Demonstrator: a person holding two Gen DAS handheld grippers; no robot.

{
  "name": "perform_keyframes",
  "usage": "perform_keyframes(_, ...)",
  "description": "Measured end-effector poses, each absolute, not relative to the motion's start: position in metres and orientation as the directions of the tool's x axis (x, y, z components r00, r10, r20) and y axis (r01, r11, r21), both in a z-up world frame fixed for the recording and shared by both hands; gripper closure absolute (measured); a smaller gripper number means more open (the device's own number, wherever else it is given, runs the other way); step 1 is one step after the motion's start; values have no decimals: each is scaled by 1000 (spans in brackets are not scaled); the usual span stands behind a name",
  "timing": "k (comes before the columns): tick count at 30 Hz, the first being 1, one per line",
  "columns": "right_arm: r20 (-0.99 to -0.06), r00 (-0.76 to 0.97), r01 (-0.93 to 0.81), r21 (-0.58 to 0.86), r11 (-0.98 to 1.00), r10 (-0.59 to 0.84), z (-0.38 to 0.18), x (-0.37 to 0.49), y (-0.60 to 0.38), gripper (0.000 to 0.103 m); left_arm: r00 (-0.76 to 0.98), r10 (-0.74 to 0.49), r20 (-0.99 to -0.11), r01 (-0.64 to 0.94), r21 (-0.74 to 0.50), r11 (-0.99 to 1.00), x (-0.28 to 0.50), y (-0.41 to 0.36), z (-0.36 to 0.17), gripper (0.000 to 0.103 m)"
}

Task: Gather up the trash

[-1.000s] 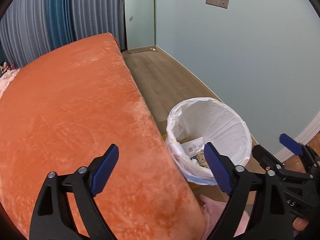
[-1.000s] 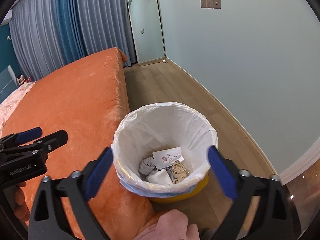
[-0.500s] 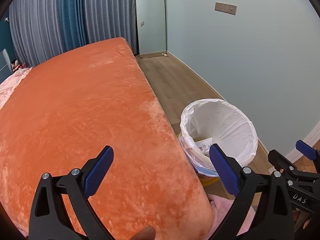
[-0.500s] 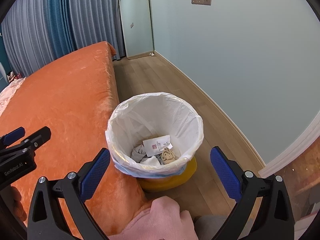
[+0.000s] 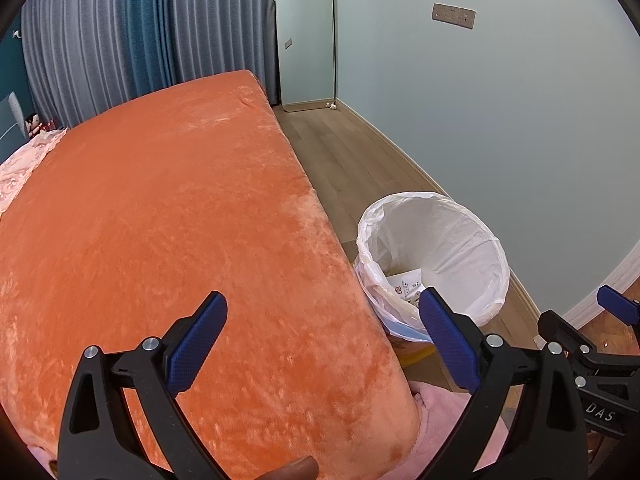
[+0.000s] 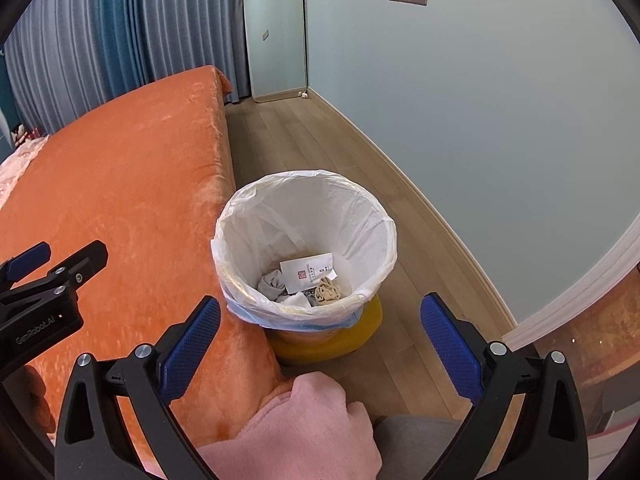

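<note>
Above bed (image 5: 168, 216) — left gripper (image 5: 322, 340) tilted down, fingers (image 5: 198, 344) spread.

Orange bed cover (image 5: 160, 220), white-lined yellow bin (image 6: 344, 340), blue-grey striped curtains (image 5: 140, 40).

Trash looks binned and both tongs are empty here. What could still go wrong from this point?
1. The bin liner is only loosely draped over the yellow bin; a pull on one side might tip the bin or spill the paper slip and crumpled bits.
2. The bin stands tight against the orange bed, so the left tongs have little room on that side.
3. Both tongs, the right tongs included, are open; thin plastic could slip out.
</note>
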State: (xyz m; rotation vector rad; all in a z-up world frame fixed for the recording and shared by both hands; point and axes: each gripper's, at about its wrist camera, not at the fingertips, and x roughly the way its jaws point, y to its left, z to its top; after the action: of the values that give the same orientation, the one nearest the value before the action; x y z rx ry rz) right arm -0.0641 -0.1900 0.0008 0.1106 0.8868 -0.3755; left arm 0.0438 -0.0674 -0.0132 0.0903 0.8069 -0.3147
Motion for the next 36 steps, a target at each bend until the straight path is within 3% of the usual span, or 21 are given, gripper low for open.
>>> perform_keyframes(36,-785,561,329,-80,941,-263,3,-61,-185,7,620,-187,-762,286,-3,958,48,-77,-12,11)
